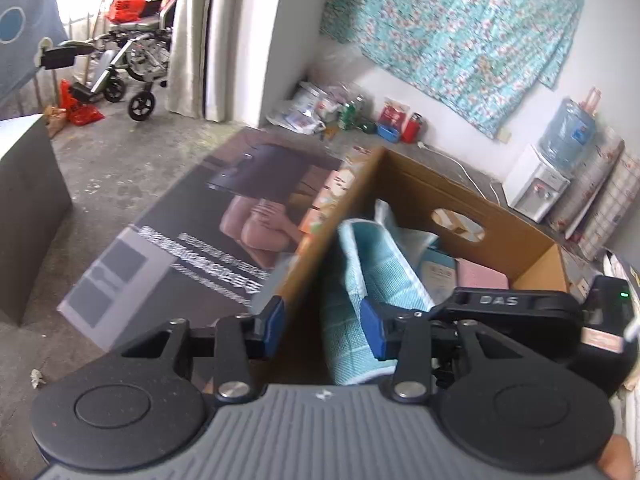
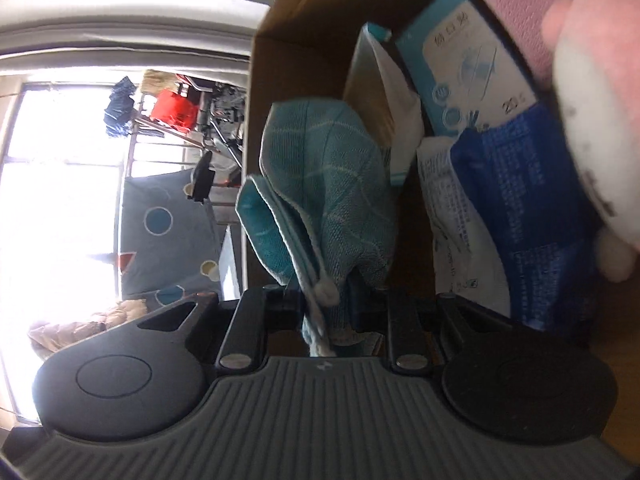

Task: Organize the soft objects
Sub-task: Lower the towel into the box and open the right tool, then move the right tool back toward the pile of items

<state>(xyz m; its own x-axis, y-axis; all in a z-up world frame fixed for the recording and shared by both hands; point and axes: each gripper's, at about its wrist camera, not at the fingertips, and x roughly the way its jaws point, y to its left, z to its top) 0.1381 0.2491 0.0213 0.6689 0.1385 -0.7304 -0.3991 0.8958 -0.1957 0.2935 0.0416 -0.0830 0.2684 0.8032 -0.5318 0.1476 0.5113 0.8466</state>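
Towel (image 1: 372,276) inside box (image 1: 460,196)

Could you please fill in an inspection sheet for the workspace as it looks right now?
Surface: grey floor, partly covered by a printed poster.
Job's things: teal cloth hangs into the cardboard box; pink folded item, light-blue packet and dark-blue pack lie inside.
Clutter: cans, bags and containers along the wall.
Grippers: right tongs shut on the teal cloth; left tongs open, straddling the box wall, one finger beside the cloth.
Cables: white cable on the floor behind the box.
Surroundings: wheelchair, water dispenser, floral sheet on the wall.
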